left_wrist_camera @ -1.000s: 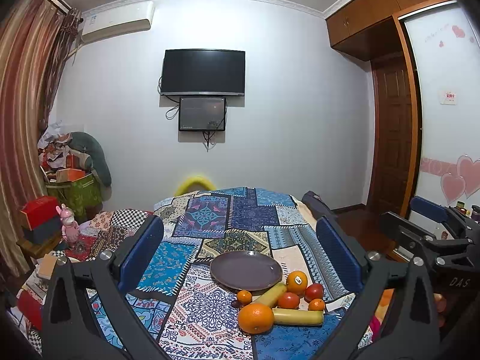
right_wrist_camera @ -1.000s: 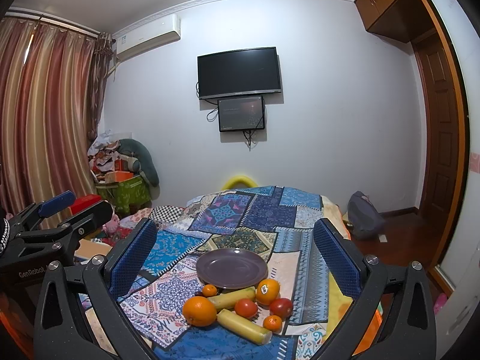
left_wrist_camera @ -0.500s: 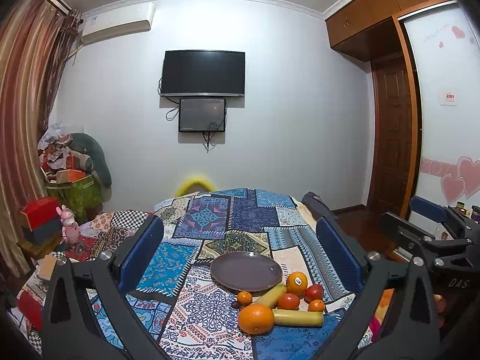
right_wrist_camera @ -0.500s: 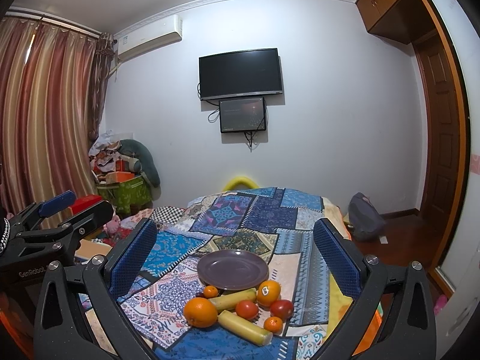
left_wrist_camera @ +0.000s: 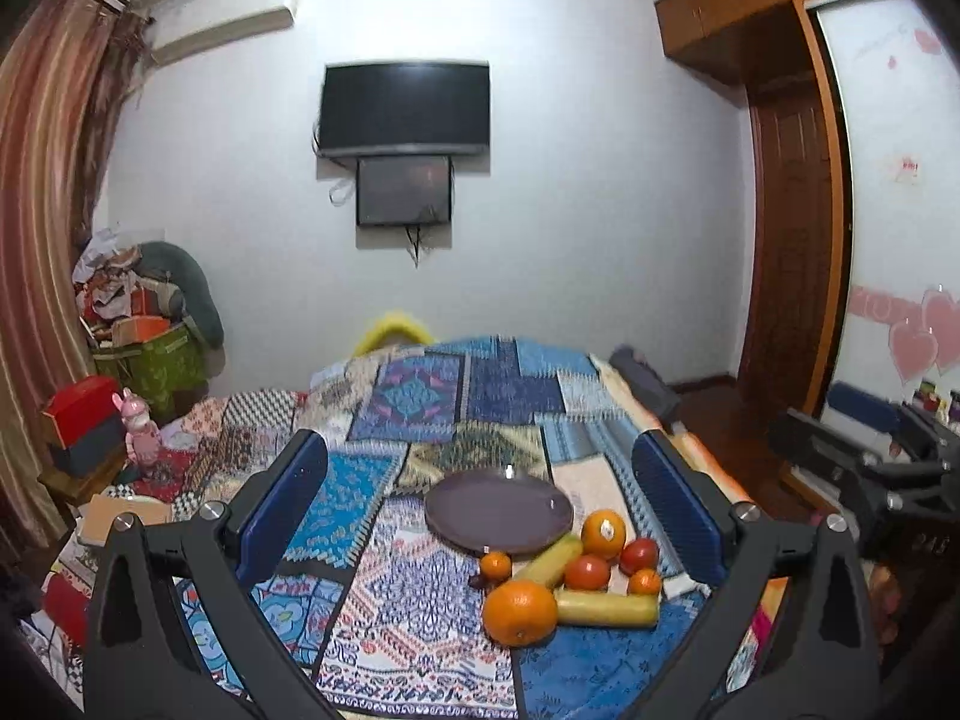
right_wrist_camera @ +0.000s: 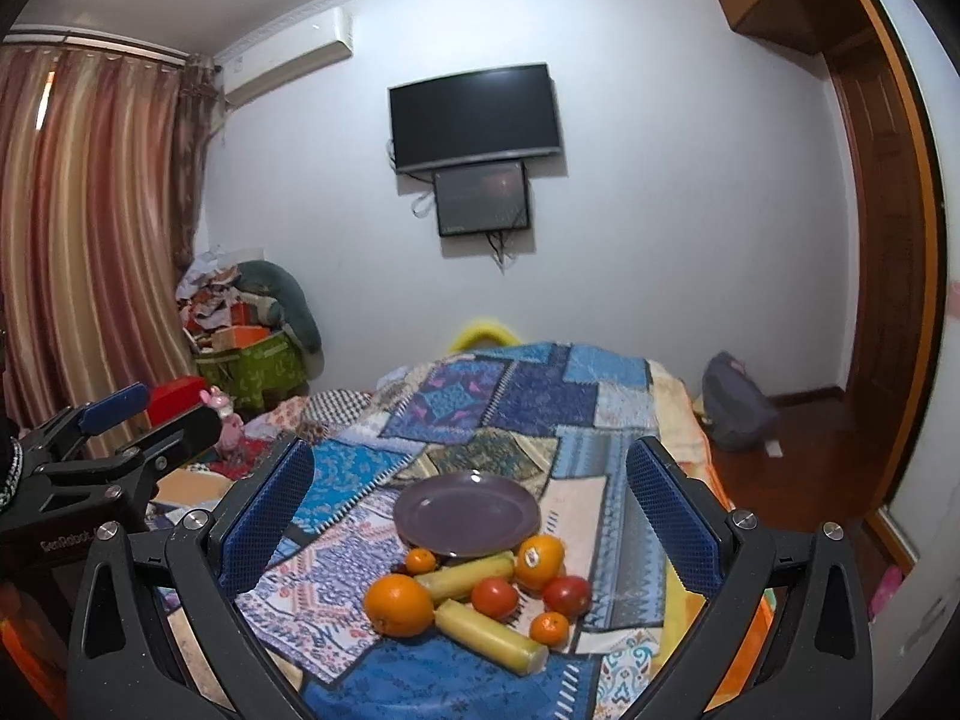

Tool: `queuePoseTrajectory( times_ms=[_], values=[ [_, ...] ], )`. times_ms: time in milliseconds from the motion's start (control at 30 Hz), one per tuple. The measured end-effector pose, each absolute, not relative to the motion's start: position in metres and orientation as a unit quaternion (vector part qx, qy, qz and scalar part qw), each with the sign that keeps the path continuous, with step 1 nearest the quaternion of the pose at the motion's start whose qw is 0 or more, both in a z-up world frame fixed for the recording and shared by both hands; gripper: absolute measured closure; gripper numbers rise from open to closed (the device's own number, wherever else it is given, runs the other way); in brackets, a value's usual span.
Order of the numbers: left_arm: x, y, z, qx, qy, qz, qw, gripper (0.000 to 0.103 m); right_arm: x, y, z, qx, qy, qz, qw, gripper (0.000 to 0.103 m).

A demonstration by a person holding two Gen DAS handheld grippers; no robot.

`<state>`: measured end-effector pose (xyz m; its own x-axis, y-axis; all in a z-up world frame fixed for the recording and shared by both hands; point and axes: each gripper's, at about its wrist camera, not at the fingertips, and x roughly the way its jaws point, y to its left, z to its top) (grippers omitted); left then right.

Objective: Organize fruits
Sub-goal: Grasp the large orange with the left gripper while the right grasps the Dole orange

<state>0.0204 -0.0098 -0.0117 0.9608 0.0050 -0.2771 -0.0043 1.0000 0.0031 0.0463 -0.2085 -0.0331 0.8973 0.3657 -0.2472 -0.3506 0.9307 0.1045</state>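
A bedroom is shown. A black television (right_wrist_camera: 475, 117) is mounted on the white wall (right_wrist_camera: 660, 210), with a smaller dark screen (right_wrist_camera: 482, 198) fixed just below it. An air conditioner (right_wrist_camera: 288, 63) is set high near the ceiling. Striped reddish curtains (right_wrist_camera: 84, 228) are hung on the left. A wooden door (left_wrist_camera: 792, 240) and overhead cabinet (left_wrist_camera: 720, 12) are seen on the right. A bed is covered by a patchwork quilt (right_wrist_camera: 516, 396). Cluttered boxes (right_wrist_camera: 246, 354) are piled in the corner.

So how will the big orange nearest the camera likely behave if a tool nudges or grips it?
The big orange is round, so it may roll on the patterned quilt, though the soft cloth may damp that. It lies against a yellow-green stick, which might shift. Its curved peel could slip between flat pads.
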Motion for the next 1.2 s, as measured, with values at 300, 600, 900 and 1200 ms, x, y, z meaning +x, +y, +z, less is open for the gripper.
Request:
queuePoseTrajectory(
  times_ms=[300, 600, 900, 1200],
  values=[
    [0.07, -0.016, -0.06, 0.002, 0.245, -0.021, 0.969, 0.021, 0.088, -0.217, -0.075, 0.013, 0.22, 0.167, 0.961, 0.016],
    [0.119, -0.019, -0.116, -0.019, 0.342, -0.049, 0.938, 0.026, 0.12, -0.221, -0.113, 0.008, 0.295, 0.181, 0.938, 0.039],
    [0.155, -0.027, -0.166, -0.018, 0.407, -0.051, 0.912, 0.026, 0.145, -0.22, -0.145, 0.016, 0.35, 0.2, 0.915, 0.047],
    [0.173, -0.032, -0.206, -0.023, 0.453, -0.051, 0.89, 0.025, 0.162, -0.223, -0.162, 0.026, 0.381, 0.207, 0.901, 0.047]
  ],
)
